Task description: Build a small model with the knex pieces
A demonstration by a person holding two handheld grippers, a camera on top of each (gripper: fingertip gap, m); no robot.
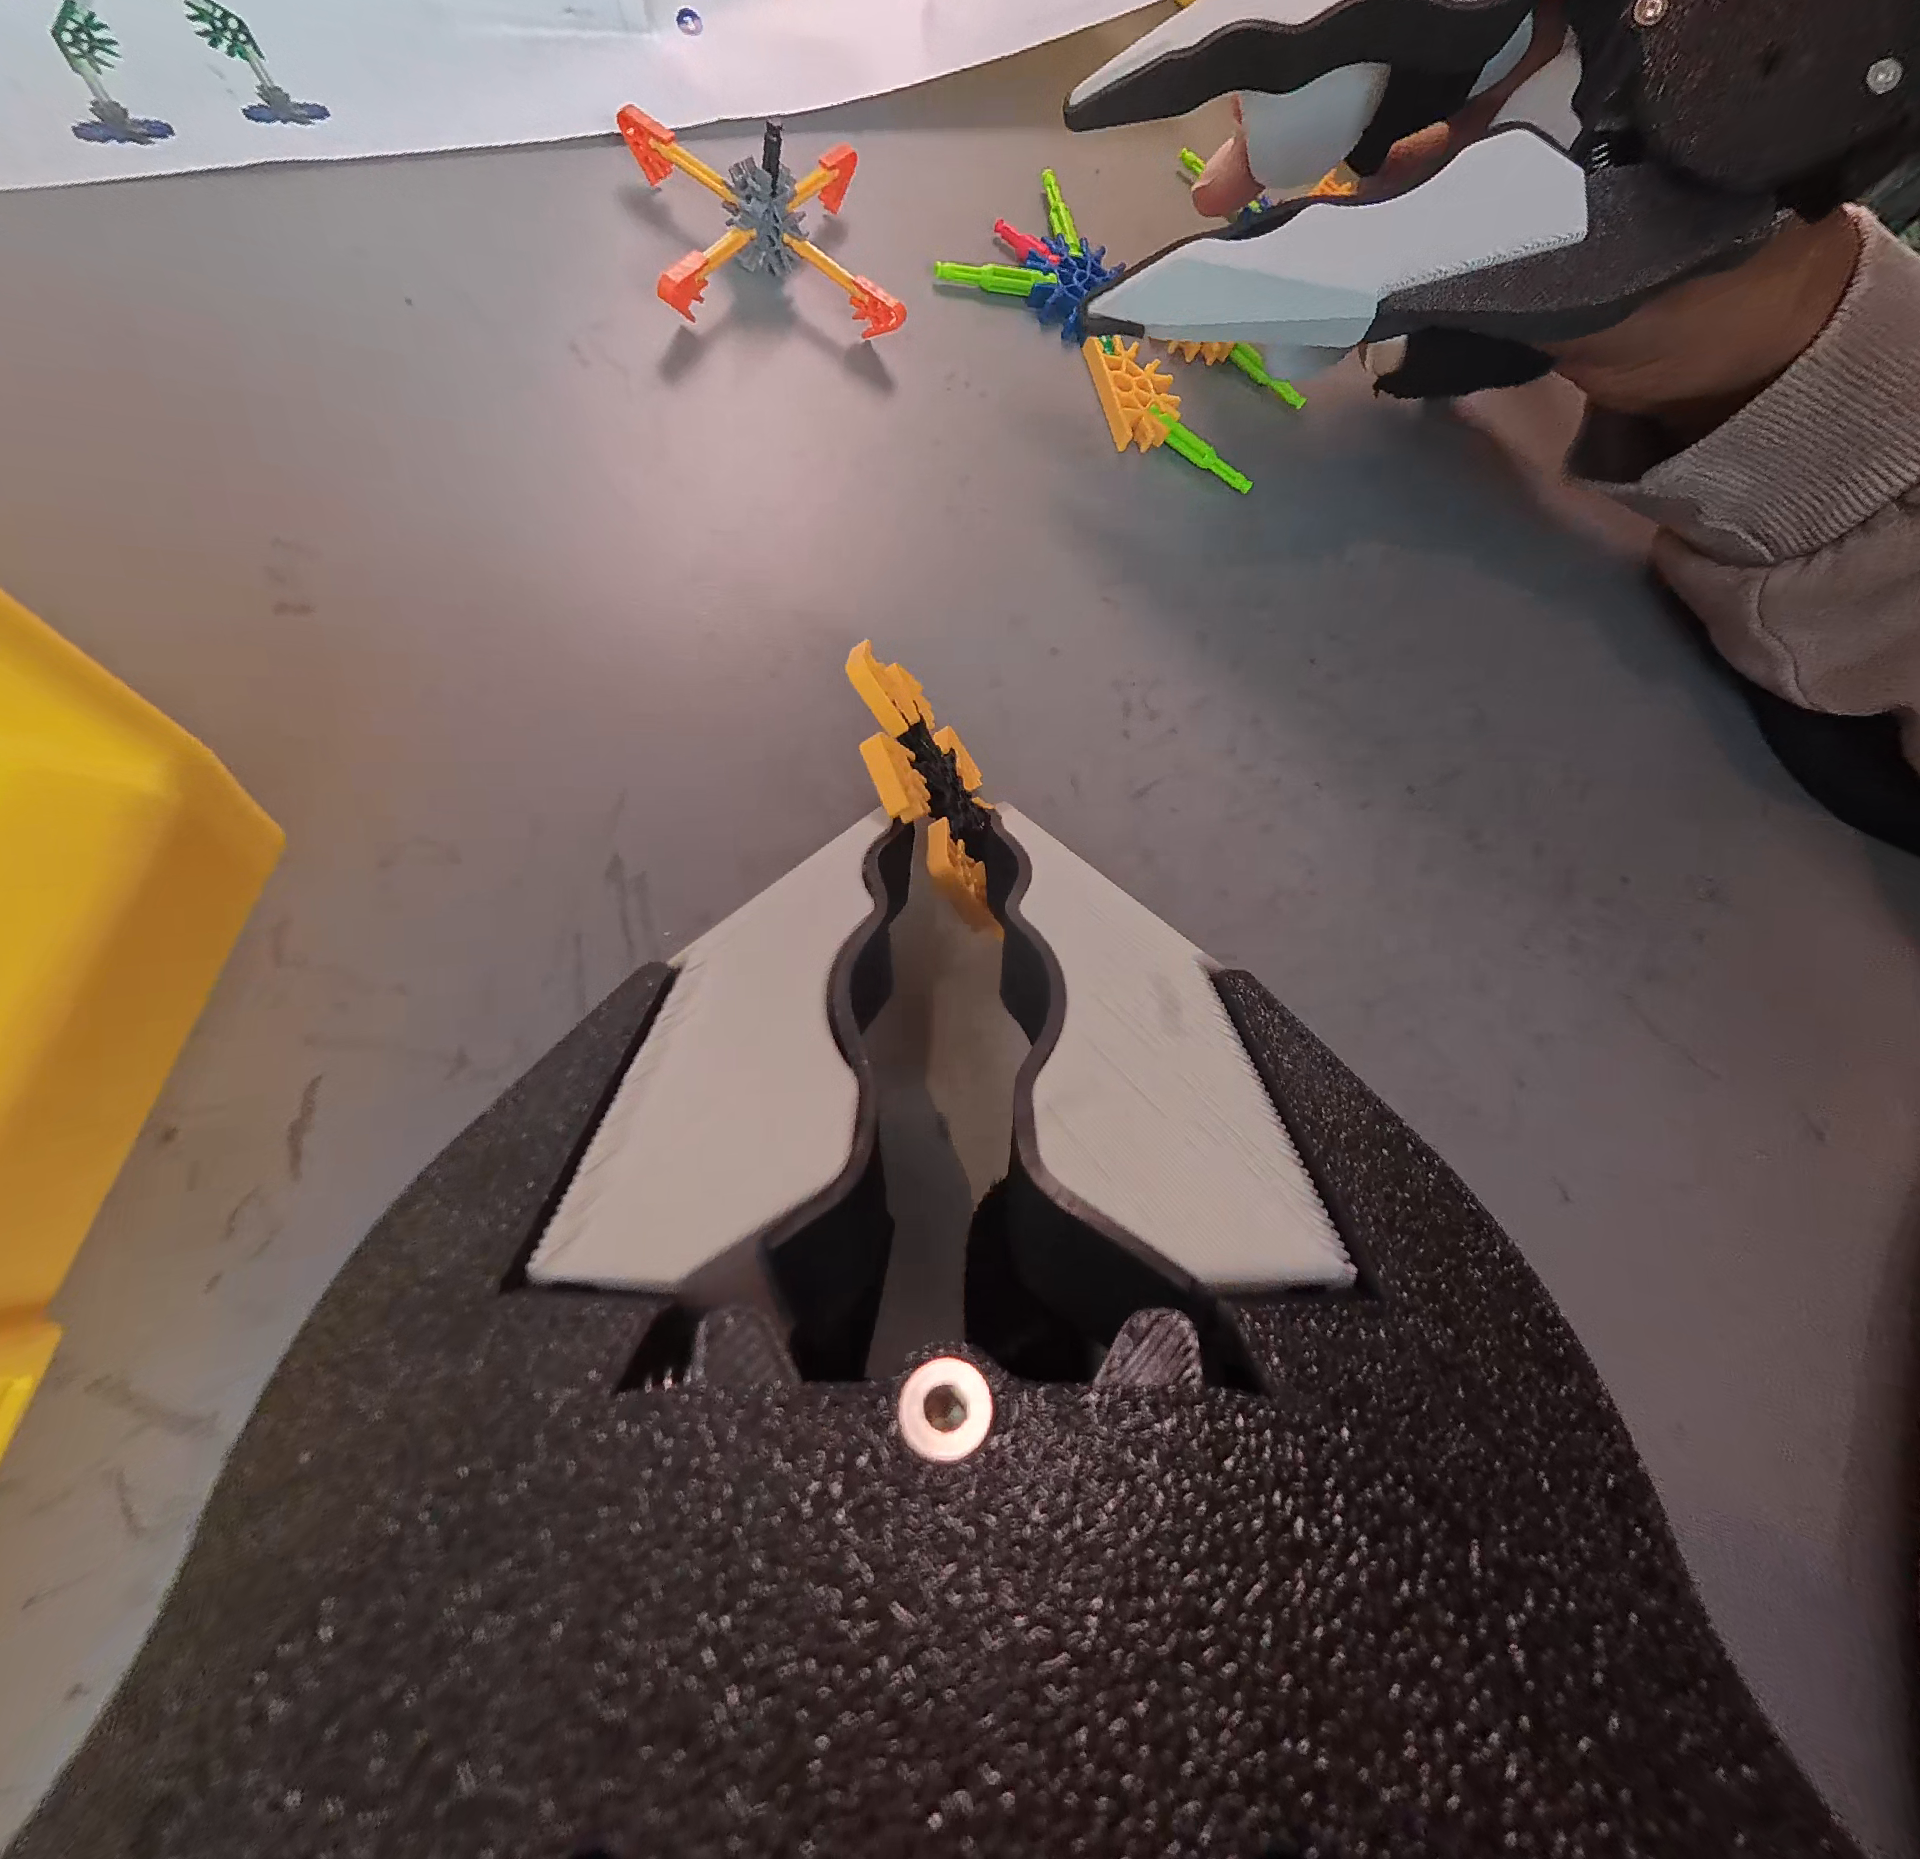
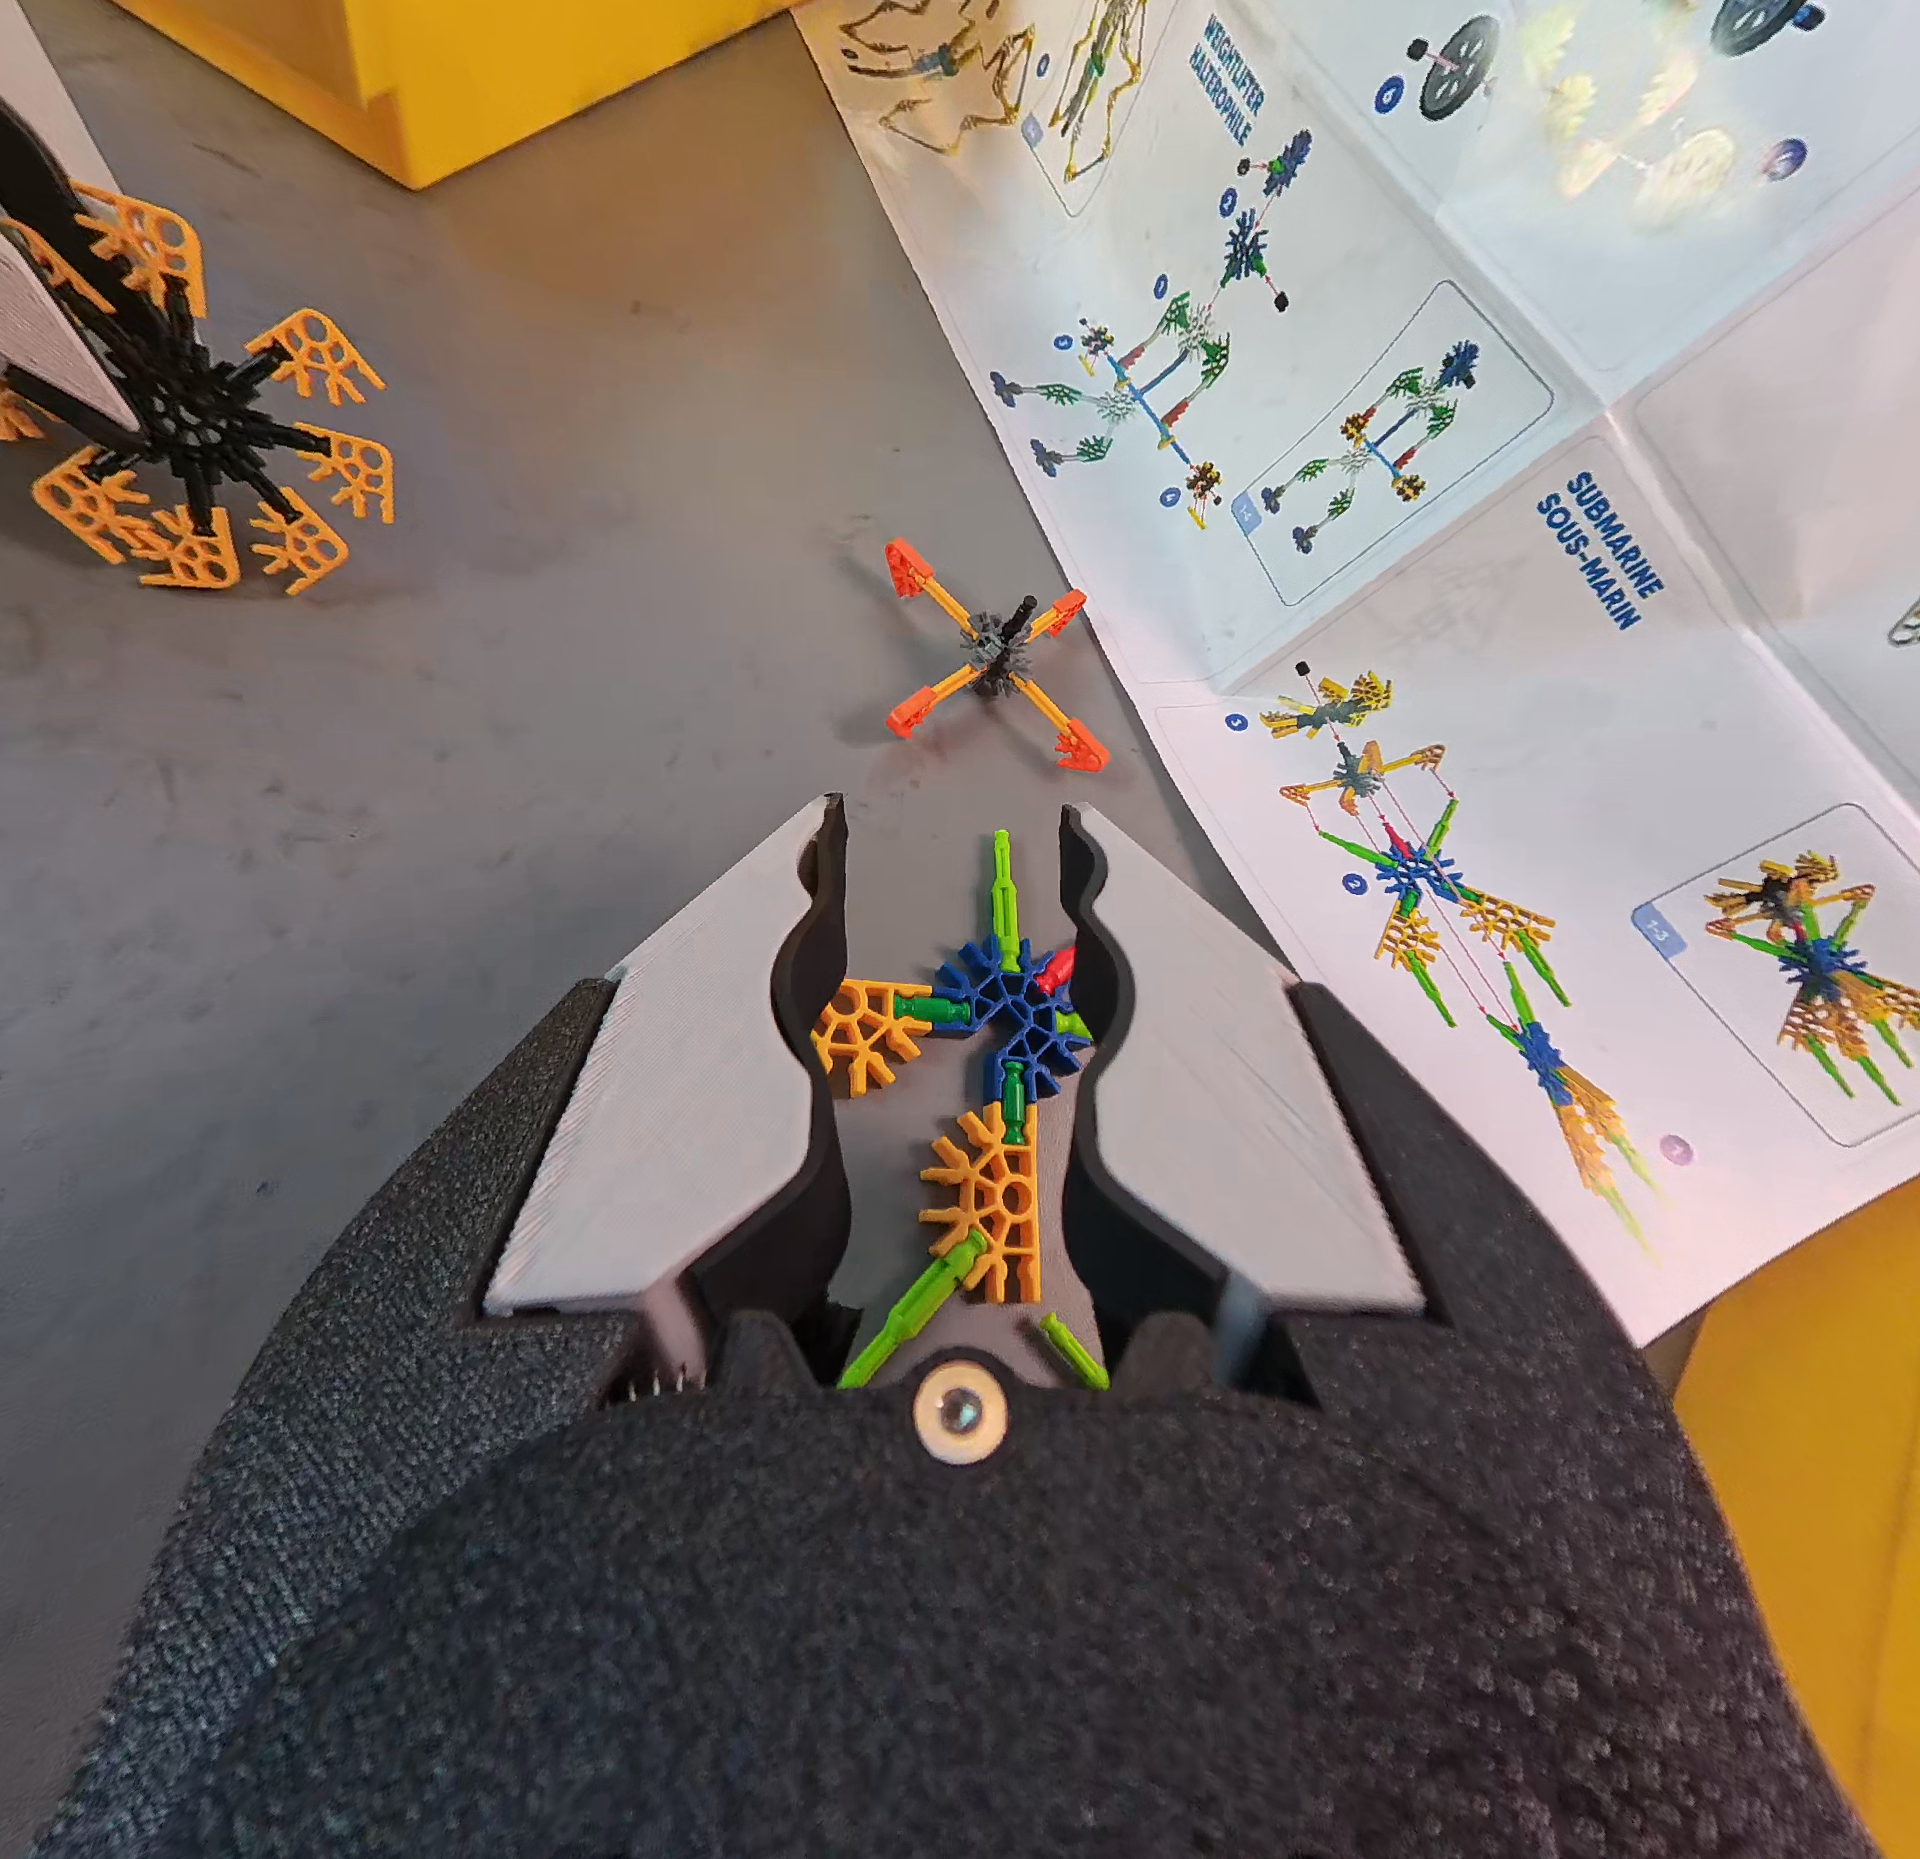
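My left gripper (image 1: 940, 822) is shut on a black hub with yellow fan pieces (image 1: 914, 749), held upright above the grey table. That same assembly shows at the left of the right wrist view (image 2: 197, 438), pinched by the left gripper's grey finger. My right gripper (image 2: 951, 812) is open, its fingers straddling a blue hub with green rods and yellow fan pieces (image 2: 1013, 999) that lies on the table. In the left wrist view this blue assembly (image 1: 1070, 277) lies under the right gripper's fingertips (image 1: 1122, 308).
A grey hub with yellow rods and orange end caps (image 1: 764, 220) stands on the table, also in the right wrist view (image 2: 992, 656). An instruction sheet (image 2: 1455, 459) lies to the right. A yellow bin (image 1: 94, 926) is at the left. A person's sleeve (image 1: 1787, 521) is at the right. The left gripper's tips are roughly 15 cm from the right gripper's.
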